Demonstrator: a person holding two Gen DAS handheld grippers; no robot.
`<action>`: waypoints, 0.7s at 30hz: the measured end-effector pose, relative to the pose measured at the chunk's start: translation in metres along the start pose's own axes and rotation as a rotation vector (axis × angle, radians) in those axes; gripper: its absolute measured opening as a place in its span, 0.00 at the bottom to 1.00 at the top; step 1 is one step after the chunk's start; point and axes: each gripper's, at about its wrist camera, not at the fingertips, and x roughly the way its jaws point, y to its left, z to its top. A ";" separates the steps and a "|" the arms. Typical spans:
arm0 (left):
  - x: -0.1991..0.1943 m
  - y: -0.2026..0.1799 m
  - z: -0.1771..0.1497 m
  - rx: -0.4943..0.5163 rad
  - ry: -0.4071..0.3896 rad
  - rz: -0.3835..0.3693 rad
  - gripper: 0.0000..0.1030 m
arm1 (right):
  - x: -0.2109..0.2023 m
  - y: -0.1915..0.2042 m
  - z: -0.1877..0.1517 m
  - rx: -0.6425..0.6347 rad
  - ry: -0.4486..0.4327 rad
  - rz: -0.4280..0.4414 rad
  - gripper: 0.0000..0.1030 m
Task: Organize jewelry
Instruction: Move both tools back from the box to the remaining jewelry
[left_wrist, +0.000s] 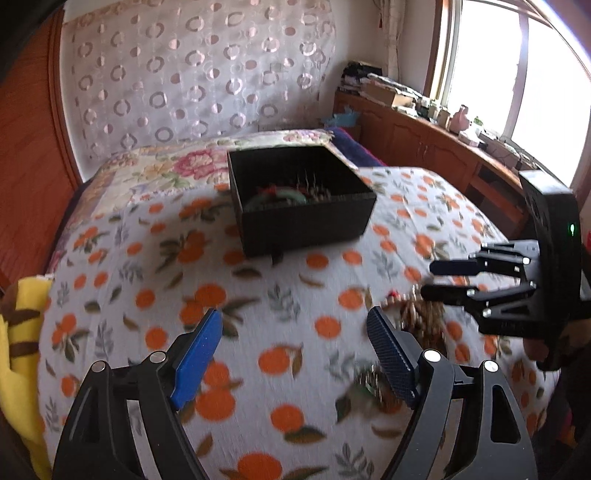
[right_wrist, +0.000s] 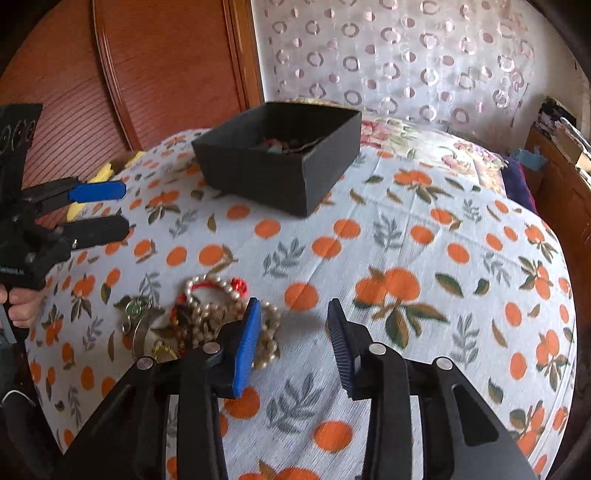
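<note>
An open black box (left_wrist: 299, 206) stands on the orange-print bedspread (left_wrist: 280, 302) and holds a green bangle (left_wrist: 277, 197) and other pieces; it also shows in the right wrist view (right_wrist: 280, 155). A heap of jewelry (right_wrist: 207, 321), with pearl strands, a red cord and metal pieces, lies on the spread; in the left wrist view the heap (left_wrist: 413, 314) is blurred. My left gripper (left_wrist: 295, 343) is open and empty, left of the heap. My right gripper (right_wrist: 293, 325) is open and empty, its left finger over the heap's right edge.
A wooden headboard (right_wrist: 155, 66) and a circle-patterned curtain (left_wrist: 192, 74) are behind the bed. A yellow plush (left_wrist: 18, 350) lies at the left edge. A wooden cabinet (left_wrist: 424, 140) with clutter stands under the window at right.
</note>
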 end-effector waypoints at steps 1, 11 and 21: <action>0.000 0.000 -0.003 0.001 0.004 0.001 0.75 | 0.000 0.002 -0.002 -0.003 0.003 -0.001 0.38; -0.004 -0.004 -0.027 -0.018 0.021 -0.006 0.75 | -0.010 0.014 -0.014 -0.032 0.032 -0.015 0.21; -0.020 -0.018 -0.046 -0.027 -0.003 -0.010 0.75 | -0.009 0.020 -0.017 -0.025 -0.002 -0.012 0.06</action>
